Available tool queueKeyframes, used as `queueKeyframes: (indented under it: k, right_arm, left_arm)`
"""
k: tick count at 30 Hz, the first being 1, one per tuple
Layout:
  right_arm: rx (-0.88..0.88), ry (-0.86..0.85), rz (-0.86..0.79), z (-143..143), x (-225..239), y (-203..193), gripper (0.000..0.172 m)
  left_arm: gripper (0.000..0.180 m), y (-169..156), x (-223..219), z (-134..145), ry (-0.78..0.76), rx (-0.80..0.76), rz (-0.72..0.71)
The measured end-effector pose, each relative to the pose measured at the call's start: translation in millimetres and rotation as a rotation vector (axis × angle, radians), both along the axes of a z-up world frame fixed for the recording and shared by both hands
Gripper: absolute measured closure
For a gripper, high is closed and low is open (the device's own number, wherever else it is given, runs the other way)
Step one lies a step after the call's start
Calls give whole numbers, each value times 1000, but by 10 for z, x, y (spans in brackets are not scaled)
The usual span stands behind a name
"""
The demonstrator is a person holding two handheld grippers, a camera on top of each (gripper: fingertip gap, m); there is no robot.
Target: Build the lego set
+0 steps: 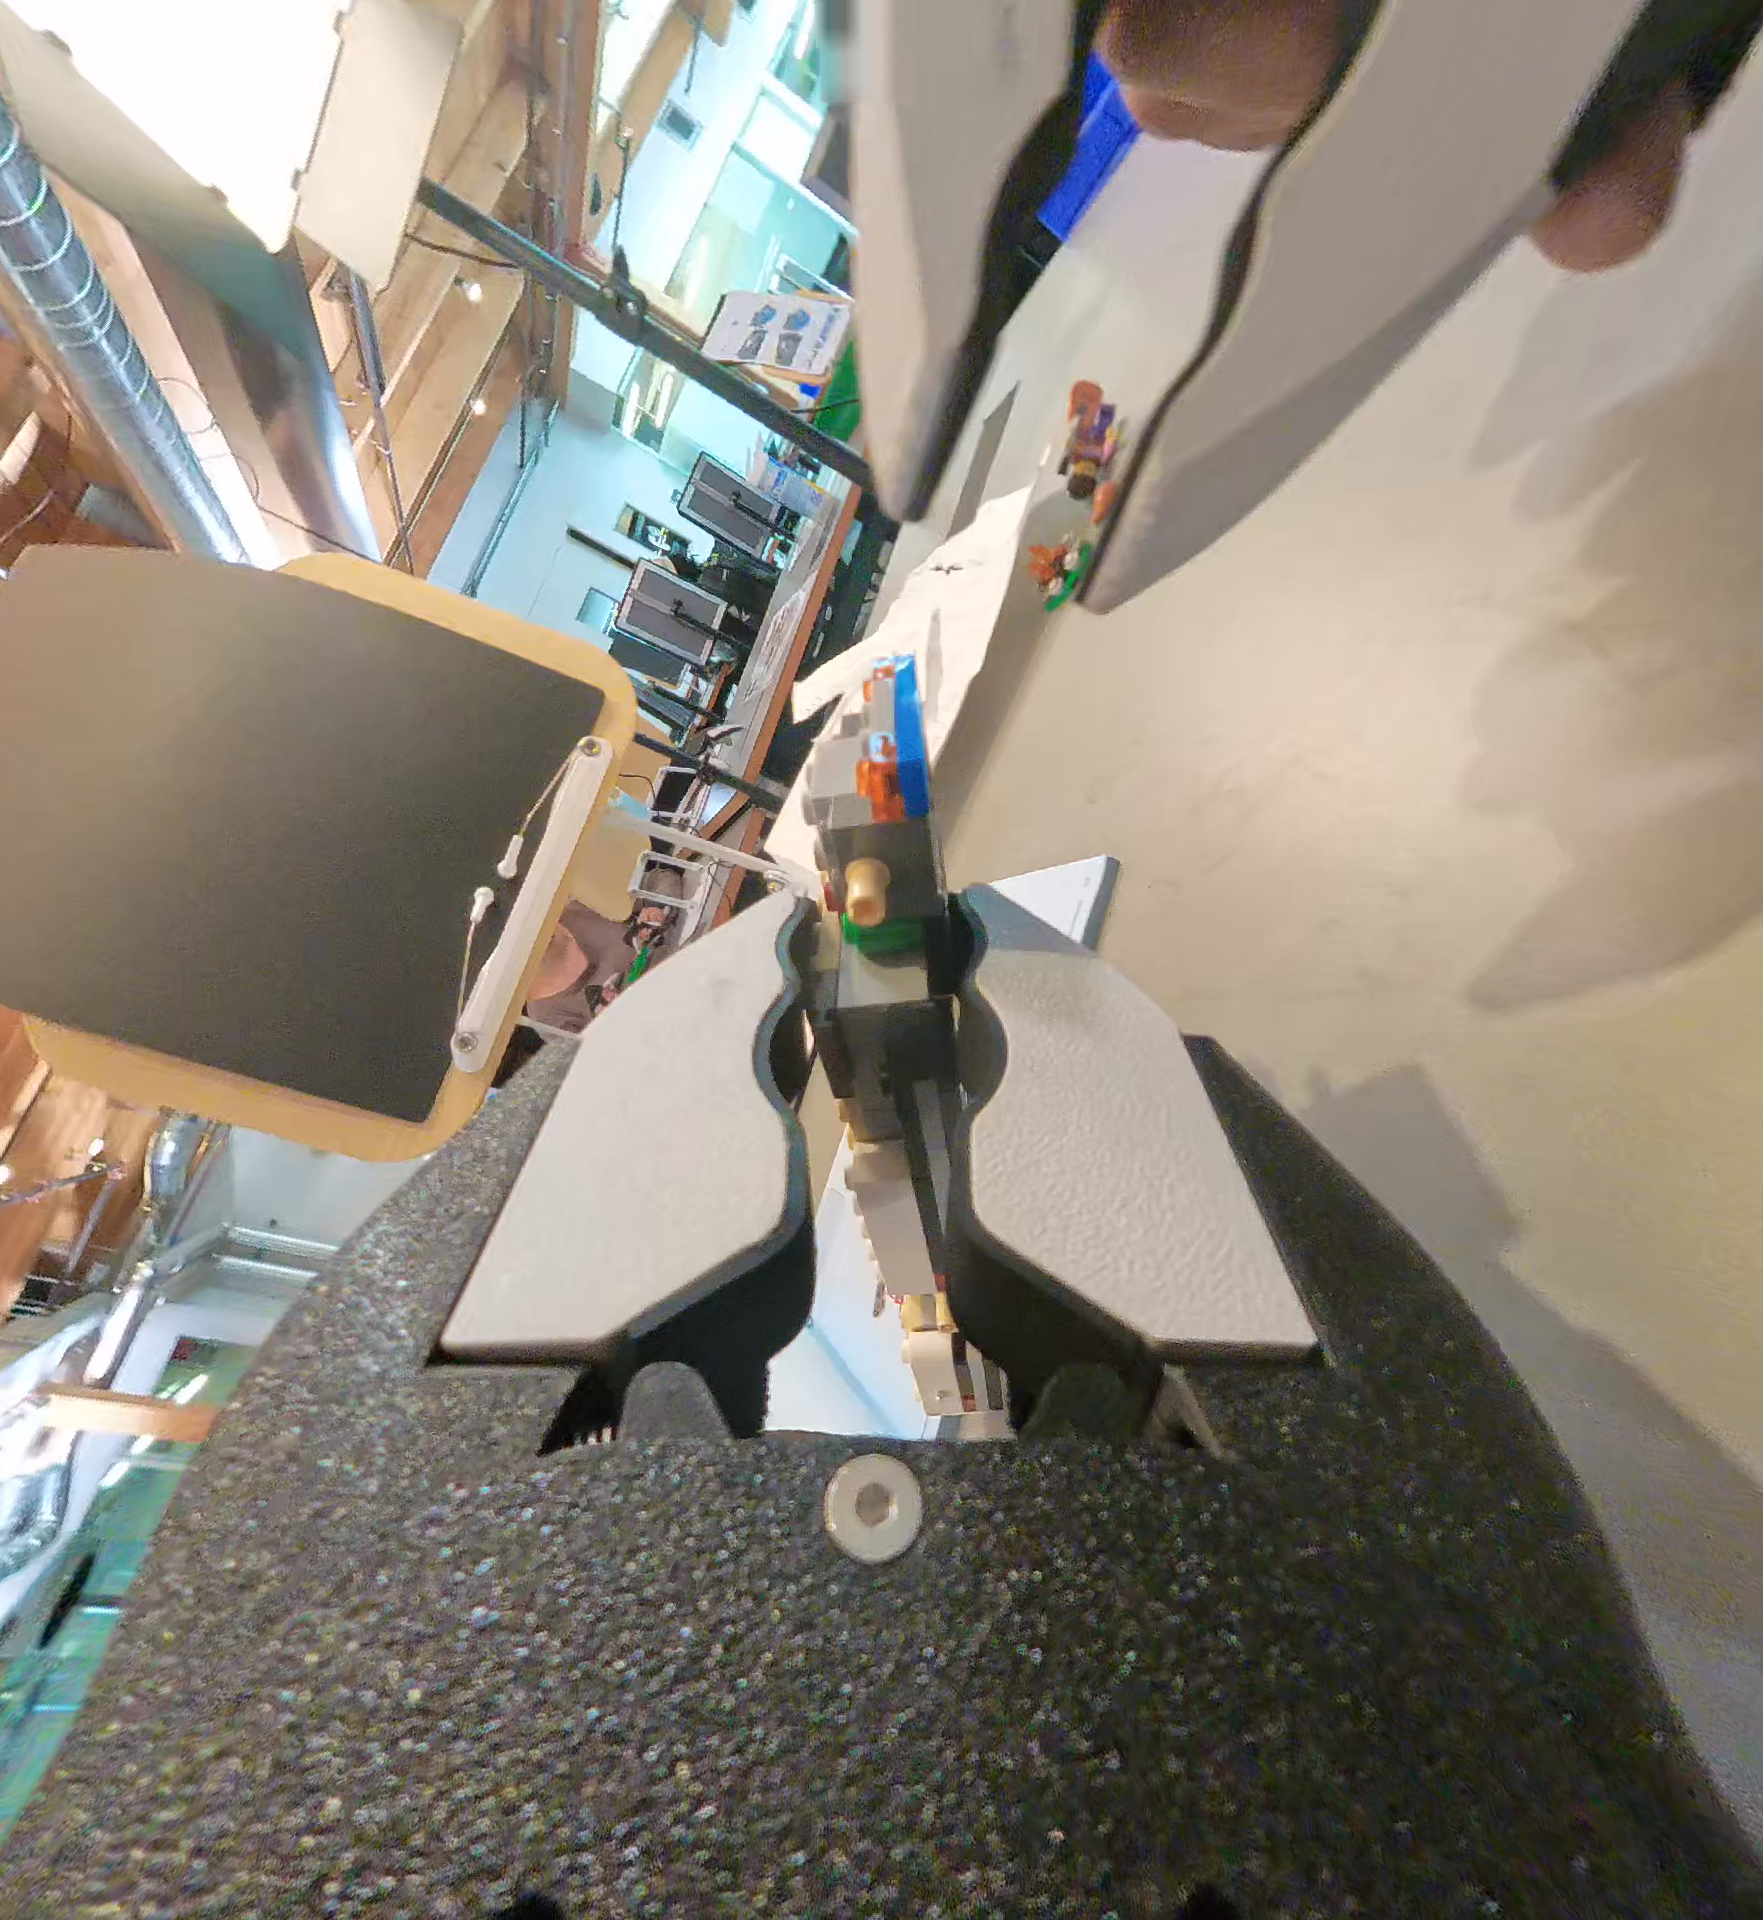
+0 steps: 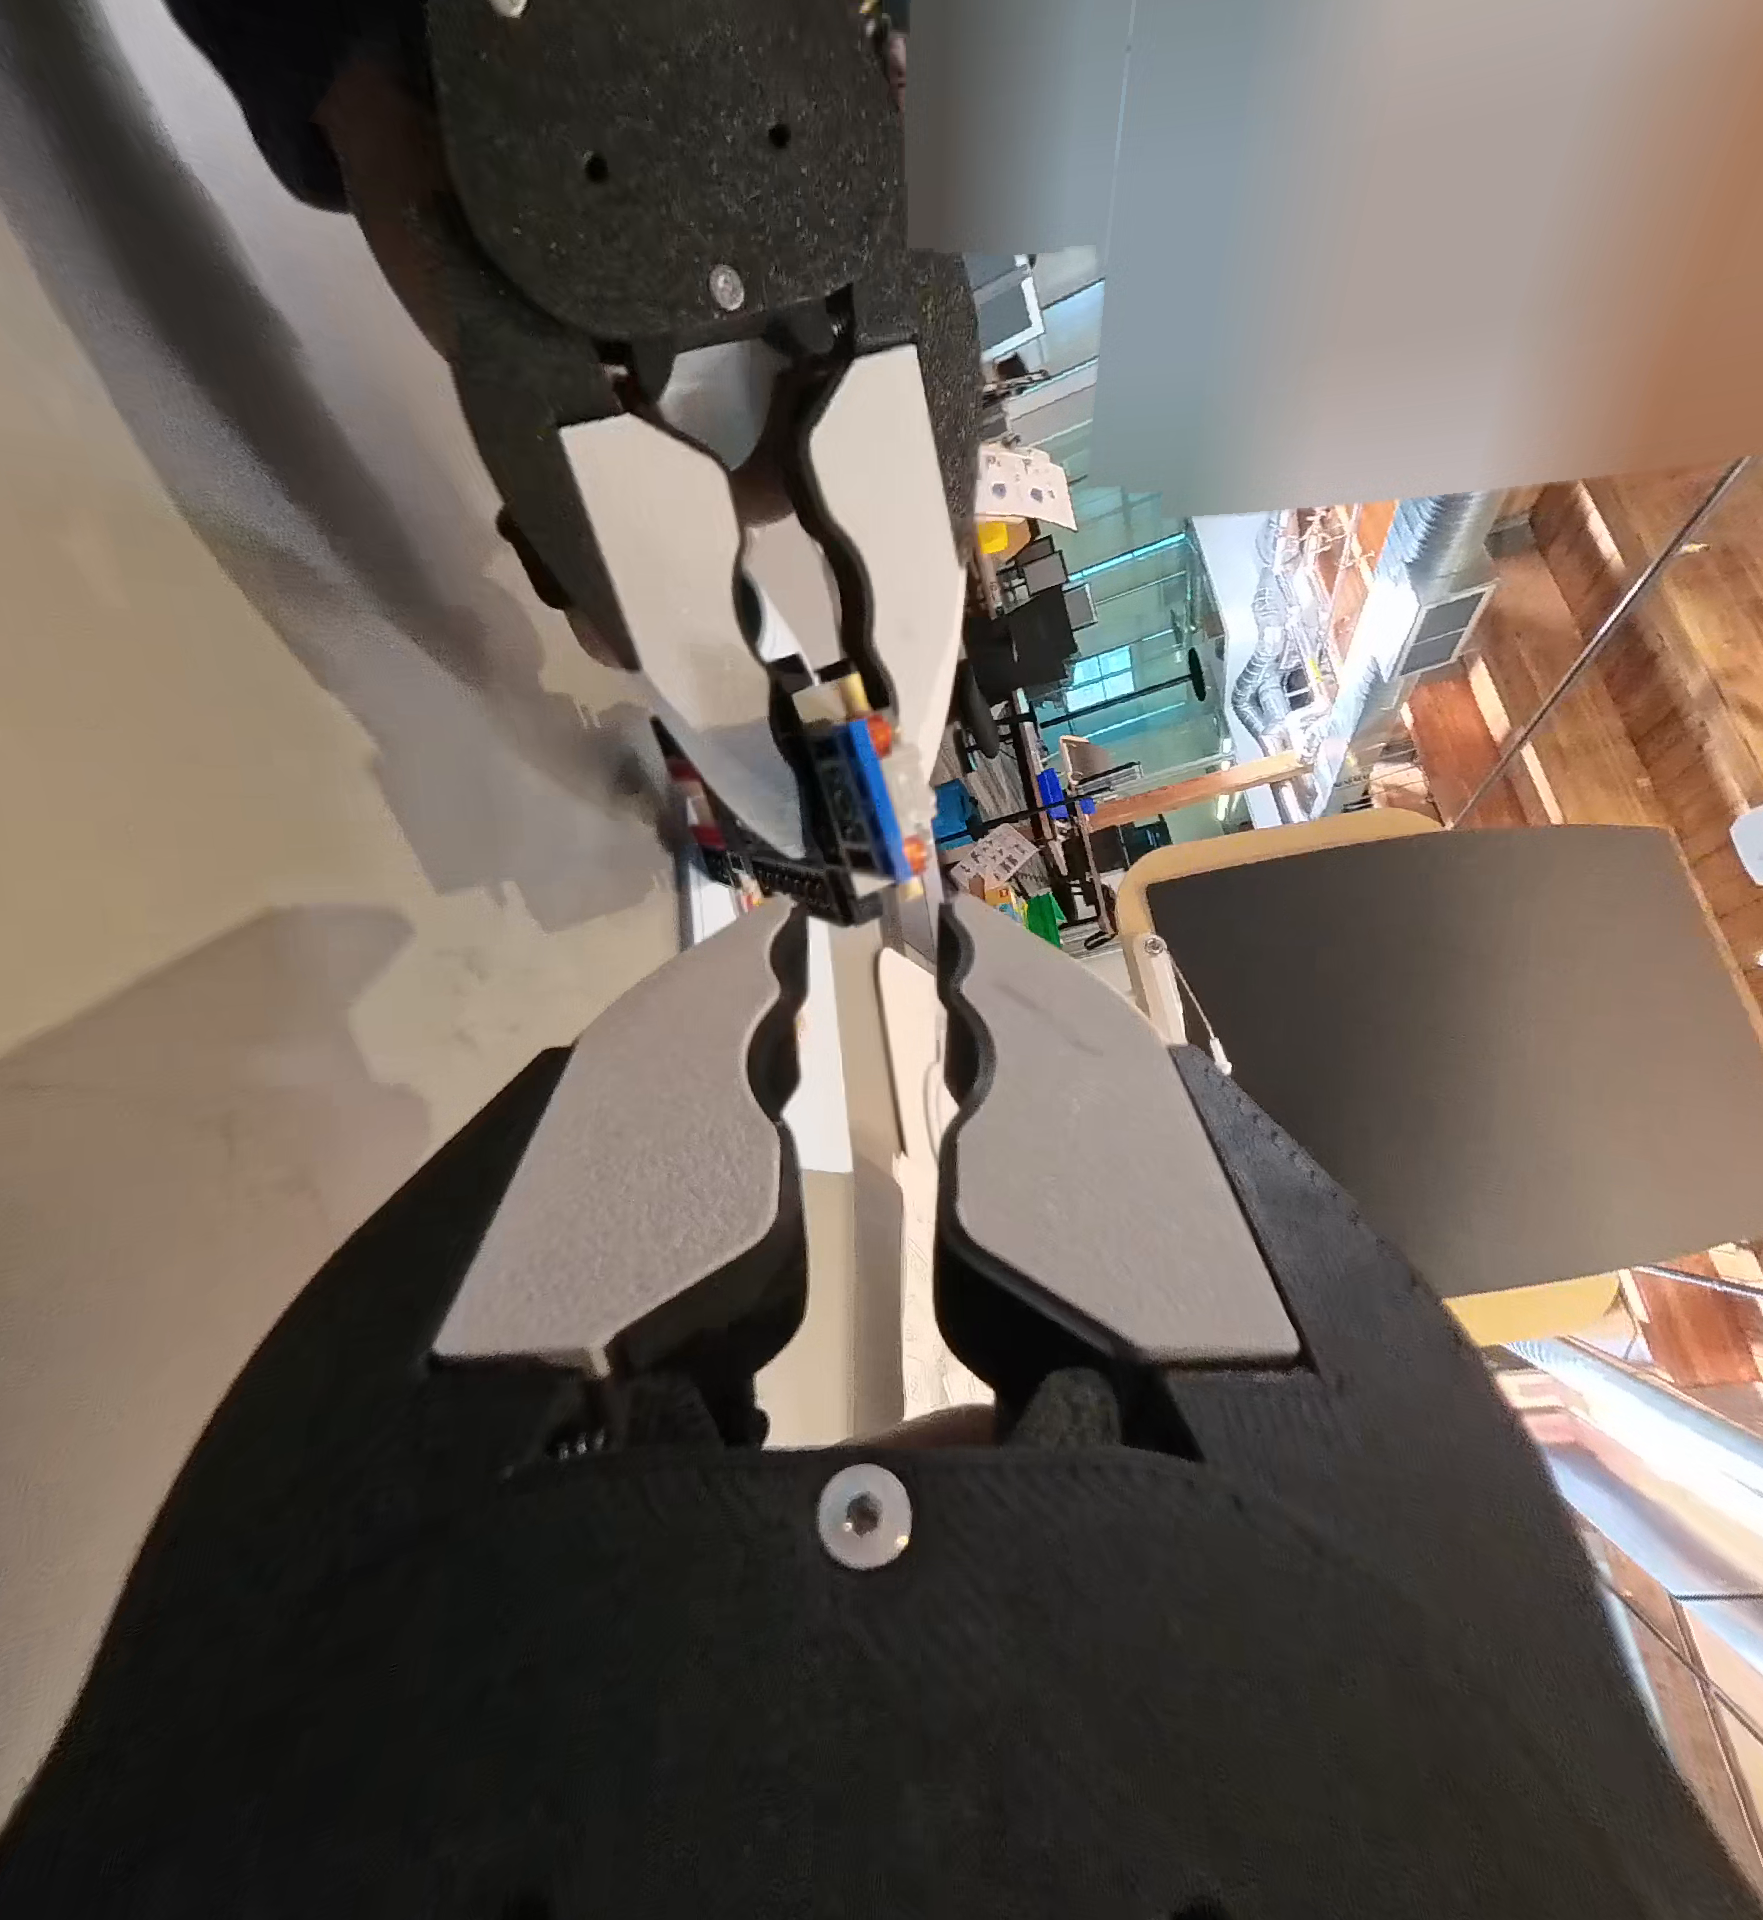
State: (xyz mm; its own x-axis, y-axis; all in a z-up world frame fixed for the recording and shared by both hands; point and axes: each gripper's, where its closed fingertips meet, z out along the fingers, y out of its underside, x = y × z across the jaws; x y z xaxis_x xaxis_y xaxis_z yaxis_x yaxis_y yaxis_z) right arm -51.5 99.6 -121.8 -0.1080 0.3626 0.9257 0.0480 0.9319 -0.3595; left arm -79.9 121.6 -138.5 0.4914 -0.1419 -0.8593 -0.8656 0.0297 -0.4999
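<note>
Tightly, left gripper [image 1: 882, 935] fingers clamp a knobbly plastic brick model [image 1: 882, 831].

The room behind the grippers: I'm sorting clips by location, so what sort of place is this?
Probably an open-plan workshop or lab office: exposed metal ducting along timber ceilings, rows of desks with monitors, and a pale worktable where the left gripper holds a toy-brick model.

The left gripper [image 1: 882, 935] has zero spare room, jaws packed with a grey, black and blue brick model [image 1: 882, 821], while the right gripper's [image 2: 872, 930] gap sits clear just short of it.
</note>
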Motion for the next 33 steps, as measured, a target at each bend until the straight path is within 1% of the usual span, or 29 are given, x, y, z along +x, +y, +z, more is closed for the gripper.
queueKeyframes:
  k: [7, 12, 24, 28, 33]
  right_arm:
    - [15, -11, -9, -131, -91, -91, 149]
    - [31, -16, -5, -173, -101, -133, 149]
    - [32, -11, -4, -174, -108, -140, 151]
    - [31, -13, -2, -184, -105, -140, 151]
    - [28, -14, 1, -183, -98, -135, 152]
  left_arm:
    - [156, -15, -127, 142, -139, 67, -2]
    - [156, -66, -100, 239, -189, 117, -55]
    - [156, -104, -26, 241, -208, 113, -119]
    - [156, -123, -9, 264, -236, 114, -141]
    - [156, -130, -5, 273, -248, 112, -149]
